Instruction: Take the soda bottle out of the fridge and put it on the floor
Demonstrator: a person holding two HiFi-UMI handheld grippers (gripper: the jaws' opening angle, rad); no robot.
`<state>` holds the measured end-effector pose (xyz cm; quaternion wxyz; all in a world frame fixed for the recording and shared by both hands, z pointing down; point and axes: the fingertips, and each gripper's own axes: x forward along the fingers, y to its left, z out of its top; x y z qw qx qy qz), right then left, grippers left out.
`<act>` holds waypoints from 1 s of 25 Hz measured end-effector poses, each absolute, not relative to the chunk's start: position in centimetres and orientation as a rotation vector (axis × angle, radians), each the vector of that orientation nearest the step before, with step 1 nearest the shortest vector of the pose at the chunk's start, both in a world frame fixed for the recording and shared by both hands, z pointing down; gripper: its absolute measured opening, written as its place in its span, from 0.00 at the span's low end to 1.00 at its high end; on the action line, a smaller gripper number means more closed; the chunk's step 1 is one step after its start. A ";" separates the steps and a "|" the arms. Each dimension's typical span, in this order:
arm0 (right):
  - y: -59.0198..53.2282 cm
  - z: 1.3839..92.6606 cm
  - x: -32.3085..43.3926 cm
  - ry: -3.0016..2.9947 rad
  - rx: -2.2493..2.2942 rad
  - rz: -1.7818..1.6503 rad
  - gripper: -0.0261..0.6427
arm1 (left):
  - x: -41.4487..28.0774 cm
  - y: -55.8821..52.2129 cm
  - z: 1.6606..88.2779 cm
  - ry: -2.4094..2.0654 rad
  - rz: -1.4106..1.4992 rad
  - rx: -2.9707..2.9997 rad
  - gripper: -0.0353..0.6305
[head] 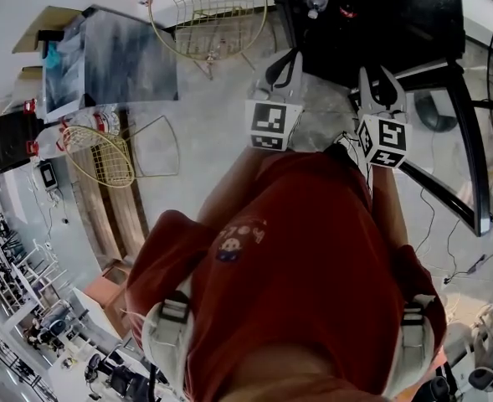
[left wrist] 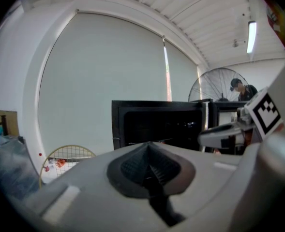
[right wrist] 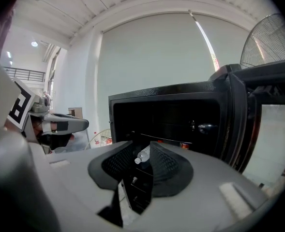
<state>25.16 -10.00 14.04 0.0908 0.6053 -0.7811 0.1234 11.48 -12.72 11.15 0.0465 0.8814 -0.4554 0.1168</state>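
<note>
A black fridge (right wrist: pixel 176 112) stands open straight ahead of both grippers. Inside it, on a shelf, lies a clear soda bottle (right wrist: pixel 143 154) with a white cap, seen through the narrow gap between the right gripper's (right wrist: pixel 142 146) pads. That gripper is slightly open and nothing touches its pads. The left gripper (left wrist: pixel 149 164) is shut with its pads together and holds nothing. In the head view the left gripper (head: pixel 285 67) and the right gripper (head: pixel 382 82) point side by side at the fridge (head: pixel 372 15), a short way in front of it.
The fridge door (head: pixel 468 153) hangs open at the right. A standing fan (left wrist: pixel 218 85) is behind the fridge, with a person (left wrist: pixel 242 89) beyond it. Two wire rackets (head: pixel 208 11) (head: pixel 104 153) lie on the floor at the left.
</note>
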 end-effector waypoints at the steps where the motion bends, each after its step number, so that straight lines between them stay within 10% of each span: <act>1: -10.0 14.0 25.2 -2.323 1.802 0.366 0.19 | 11.5 -12.7 11.1 -1.393 0.355 2.691 0.05; 9: -10.2 13.9 25.8 -2.289 1.870 0.375 0.43 | 11.0 -12.7 10.6 -1.406 0.352 2.695 0.05; 25: -10.0 15.8 24.9 -2.276 1.847 0.443 0.44 | 10.1 -12.2 11.7 -1.422 0.365 2.671 0.05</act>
